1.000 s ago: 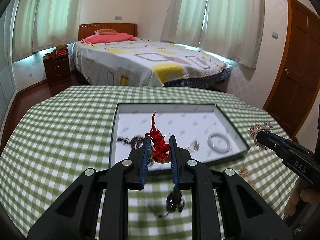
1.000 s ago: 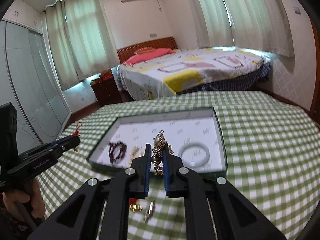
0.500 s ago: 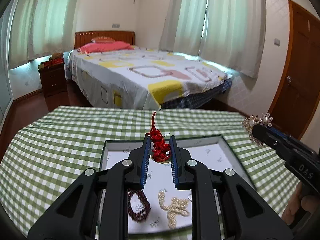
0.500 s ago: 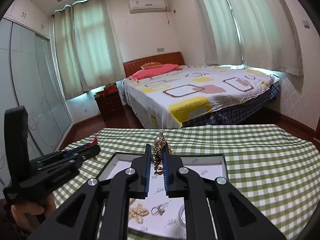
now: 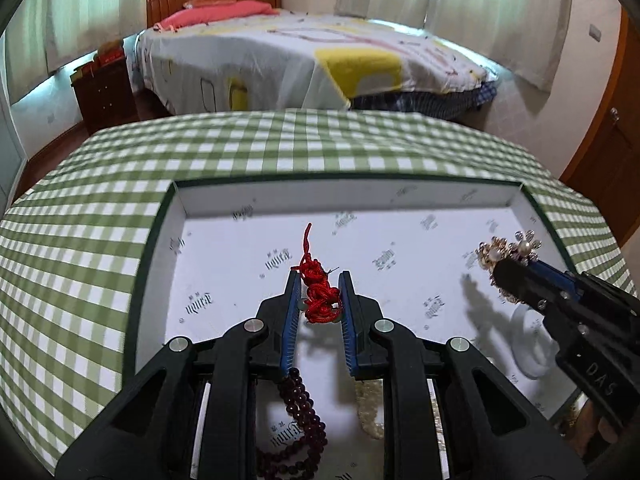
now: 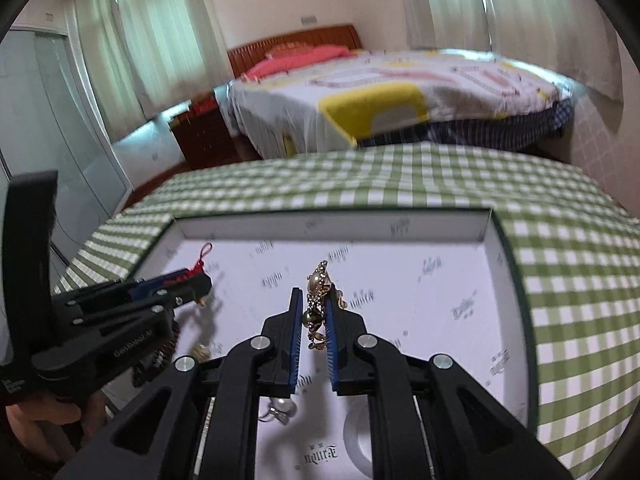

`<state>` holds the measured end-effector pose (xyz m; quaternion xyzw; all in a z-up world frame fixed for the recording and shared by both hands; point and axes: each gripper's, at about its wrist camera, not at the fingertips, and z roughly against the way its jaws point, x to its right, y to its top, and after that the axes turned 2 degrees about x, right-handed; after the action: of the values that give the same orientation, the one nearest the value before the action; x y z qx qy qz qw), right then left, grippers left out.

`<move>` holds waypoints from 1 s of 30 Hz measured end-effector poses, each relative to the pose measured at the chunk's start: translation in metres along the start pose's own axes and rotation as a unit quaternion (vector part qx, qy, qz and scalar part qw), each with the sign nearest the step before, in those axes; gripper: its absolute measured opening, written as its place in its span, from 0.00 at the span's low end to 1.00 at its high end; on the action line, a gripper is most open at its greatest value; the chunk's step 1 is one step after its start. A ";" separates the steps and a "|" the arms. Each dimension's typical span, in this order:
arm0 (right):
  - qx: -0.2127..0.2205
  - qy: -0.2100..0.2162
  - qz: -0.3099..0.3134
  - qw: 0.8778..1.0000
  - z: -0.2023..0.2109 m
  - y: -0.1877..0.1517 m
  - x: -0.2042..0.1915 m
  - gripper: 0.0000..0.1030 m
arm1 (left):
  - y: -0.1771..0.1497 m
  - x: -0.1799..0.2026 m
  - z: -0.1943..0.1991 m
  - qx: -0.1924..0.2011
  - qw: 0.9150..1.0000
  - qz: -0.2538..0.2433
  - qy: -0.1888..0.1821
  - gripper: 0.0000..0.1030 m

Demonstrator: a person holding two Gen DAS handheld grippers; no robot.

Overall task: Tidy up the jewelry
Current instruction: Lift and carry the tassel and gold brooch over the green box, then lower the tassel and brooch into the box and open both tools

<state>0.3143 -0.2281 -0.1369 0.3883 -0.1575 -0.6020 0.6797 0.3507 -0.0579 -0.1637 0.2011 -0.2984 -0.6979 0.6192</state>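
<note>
My left gripper [image 5: 319, 294] is shut on a red knotted cord charm [image 5: 318, 292] and holds it over the white-lined tray [image 5: 280, 200]. My right gripper [image 6: 313, 316] is shut on a gold pearl brooch [image 6: 318, 300] over the same tray [image 6: 400, 226]. In the left wrist view the right gripper [image 5: 516, 276] shows at the right with the brooch [image 5: 506, 250]. In the right wrist view the left gripper [image 6: 196, 280] shows at the left with the red cord [image 6: 202, 258]. A dark red bead bracelet [image 5: 304, 420], a pearl strand [image 5: 370, 408] and a white bangle [image 5: 532, 344] lie in the tray.
The tray sits on a green checked tablecloth [image 5: 80, 240]. A pearl earring [image 6: 280, 408] lies in the tray under my right gripper. A bed [image 5: 300, 52] and a nightstand [image 5: 104, 92] stand beyond the table. A wooden door [image 5: 608, 140] is at the right.
Both grippers have moved forward and down over the tray, still holding their pieces. The tray's floor now fills the view beneath them.
</note>
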 end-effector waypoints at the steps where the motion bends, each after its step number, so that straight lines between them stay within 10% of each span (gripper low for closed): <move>1: -0.005 -0.004 0.000 1.000 -0.003 -0.001 0.001 0.11 | -0.001 0.000 -0.004 -0.007 1.000 -0.002 0.002 0.18; 11: -0.038 -0.005 -0.014 0.999 -0.014 -0.006 0.007 0.14 | 0.001 0.002 -0.012 -0.032 0.999 -0.009 0.005 0.21; 30: 0.001 -0.022 -0.008 1.000 0.016 -0.003 0.005 0.47 | -0.001 0.000 0.012 0.002 1.000 0.002 -0.005 0.56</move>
<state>0.3023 -0.2377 -0.1301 0.3772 -0.1694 -0.6158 0.6707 0.3422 -0.0558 -0.1552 0.1985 -0.3034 -0.6972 0.6185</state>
